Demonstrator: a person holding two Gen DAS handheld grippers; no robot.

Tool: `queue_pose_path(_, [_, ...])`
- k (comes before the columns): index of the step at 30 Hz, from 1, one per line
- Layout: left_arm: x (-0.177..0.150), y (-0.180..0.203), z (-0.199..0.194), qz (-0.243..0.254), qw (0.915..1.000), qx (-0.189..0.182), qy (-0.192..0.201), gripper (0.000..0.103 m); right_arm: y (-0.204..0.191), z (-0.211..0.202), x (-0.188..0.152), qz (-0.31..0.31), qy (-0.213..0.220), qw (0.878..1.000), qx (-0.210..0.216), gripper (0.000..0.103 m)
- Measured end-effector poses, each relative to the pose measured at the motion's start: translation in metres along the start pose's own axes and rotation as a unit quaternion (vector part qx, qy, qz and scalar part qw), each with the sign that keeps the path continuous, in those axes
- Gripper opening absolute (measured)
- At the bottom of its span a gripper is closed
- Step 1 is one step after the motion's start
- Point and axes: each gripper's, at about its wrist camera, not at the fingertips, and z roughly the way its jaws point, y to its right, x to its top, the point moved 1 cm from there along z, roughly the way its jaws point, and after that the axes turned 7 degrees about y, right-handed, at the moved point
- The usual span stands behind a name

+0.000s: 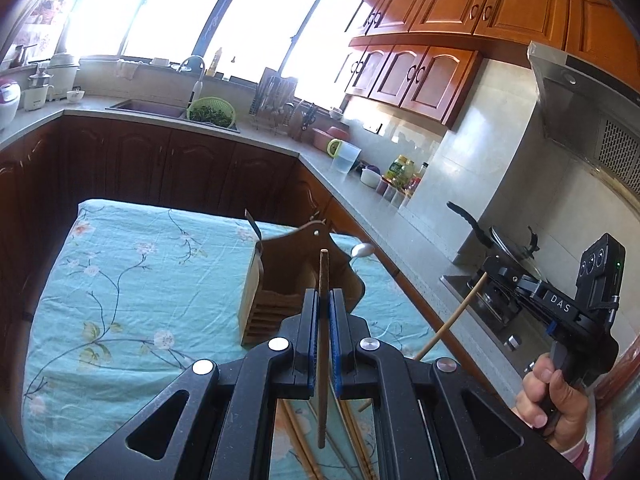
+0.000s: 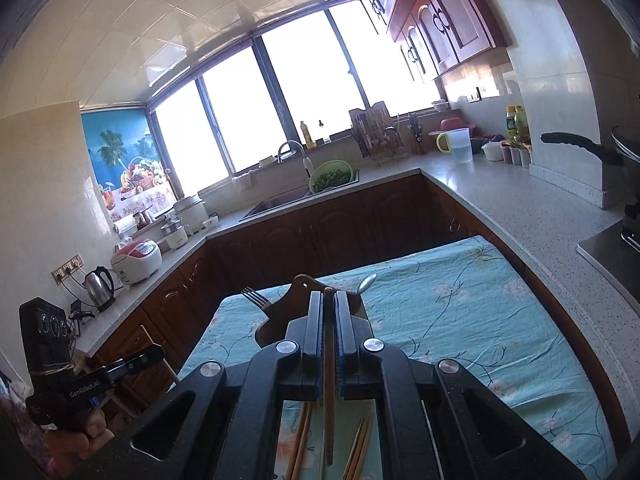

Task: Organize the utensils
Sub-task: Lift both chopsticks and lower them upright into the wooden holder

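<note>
A wooden utensil holder with a dark curved back board (image 1: pixel 280 276) stands on the table's turquoise flower-printed cloth (image 1: pixel 132 272), far of both grippers. A silver fork (image 2: pixel 256 298) rises from its left side and a silver spoon (image 2: pixel 366 282) from its right. Grey speckled counters (image 2: pixel 516 208) wrap round the table, with a green strainer of leaves (image 1: pixel 211 112) by the sink and a black-handled pan (image 1: pixel 500 240) on the hob at the right.

The holder's inside is hidden behind the jaws. More pale chopsticks (image 2: pixel 360 452) lie on the cloth under the grippers, partly covered.

The left gripper (image 1: pixel 324 300) is clamped on a dark brown chopstick (image 1: pixel 323 344), long axis running near to far, tip towards the holder. The right gripper (image 2: pixel 328 300) is pinched on a light brown chopstick (image 2: pixel 329 392), pointing likewise.
</note>
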Motion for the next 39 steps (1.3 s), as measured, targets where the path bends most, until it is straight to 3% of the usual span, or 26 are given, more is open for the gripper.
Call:
queue_pose_path(11, [0.072,-0.001,0.031,0.014,0.9944,0.027,0.101,0.003,-0.005,0.039,0.072,0.006,0.08,0.997,-0.006,0.005])
queue_pose_path(16, [0.072,-0.016,0.065,-0.002,0.9896,0.066,0.128,0.003,0.0,0.074,0.071,0.003,0.085,0.996,-0.019,0.005])
queue_pose_path(22, [0.036,-0.035,0.11,-0.038,0.9879,0.086,0.123,0.003,0.016,0.109,0.035,0.005,0.066,0.997,-0.04,0.005])
queue_pose_path(30, [0.0,-0.032,0.158,-0.026,0.9925,0.091,0.077,0.004,0.03,0.134,-0.01,0.018,0.032,0.998,-0.048,0.005])
queue_pose_path(32, [-0.002,-0.03,0.17,-0.021,0.9938,0.09,0.061,0.004,0.028,0.132,-0.012,0.011,0.039,0.998,-0.053,0.005])
queue_pose_path(39, [0.016,-0.029,0.181,-0.013,0.9937,0.095,0.058,0.004,0.032,0.136,-0.006,0.013,0.027,0.998,-0.052,0.005])
